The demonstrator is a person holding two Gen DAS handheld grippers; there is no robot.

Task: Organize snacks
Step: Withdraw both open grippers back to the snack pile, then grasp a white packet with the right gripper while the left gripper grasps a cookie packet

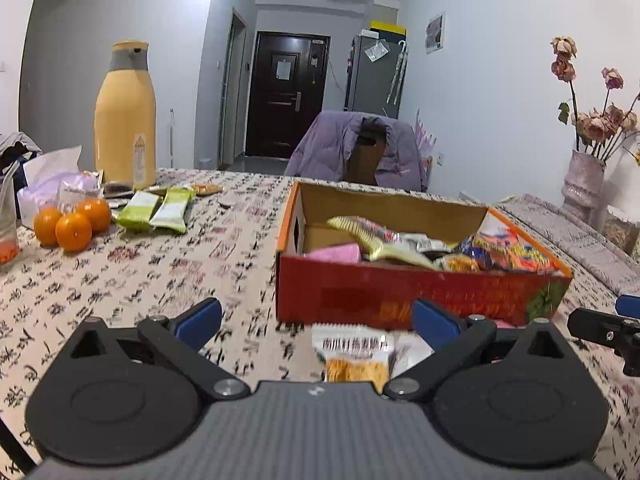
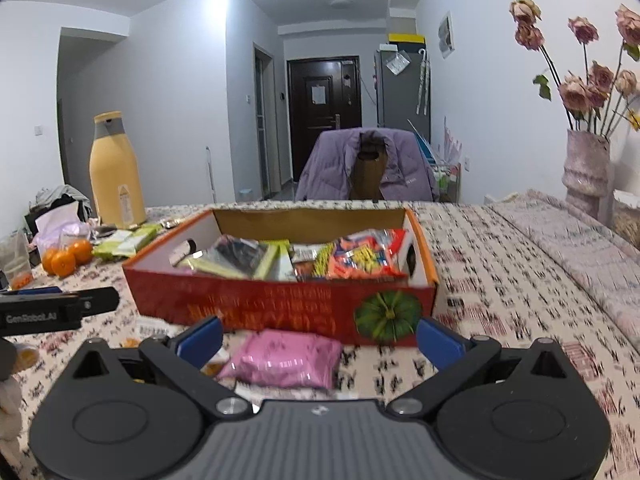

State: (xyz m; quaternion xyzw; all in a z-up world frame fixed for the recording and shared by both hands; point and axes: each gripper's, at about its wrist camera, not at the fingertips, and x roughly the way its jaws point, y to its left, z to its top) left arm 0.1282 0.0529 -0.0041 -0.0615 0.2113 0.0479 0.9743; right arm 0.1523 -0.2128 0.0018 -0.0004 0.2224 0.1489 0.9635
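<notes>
**Both claws spread over loose packets in front of the snack box**

Nearest, the left gripper (image 1: 316,322) hangs with its blue pads wide apart and holding nothing; a white-and-orange snack packet (image 1: 354,354) lies on the patterned tablecloth (image 1: 160,280) between them, nearer the right pad. The right gripper (image 2: 318,340) is likewise spread and empty, with a pink packet (image 2: 286,360) lying between its fingers, just short of the box. Beyond both stands the red cardboard box (image 2: 280,308), open-topped and holding mixed snack packets. Farther left lie two green packets (image 1: 156,210), three oranges (image 1: 72,224) and a tall yellow flask (image 1: 126,120). At far right stands a vase of dried roses (image 2: 586,172).
</notes>
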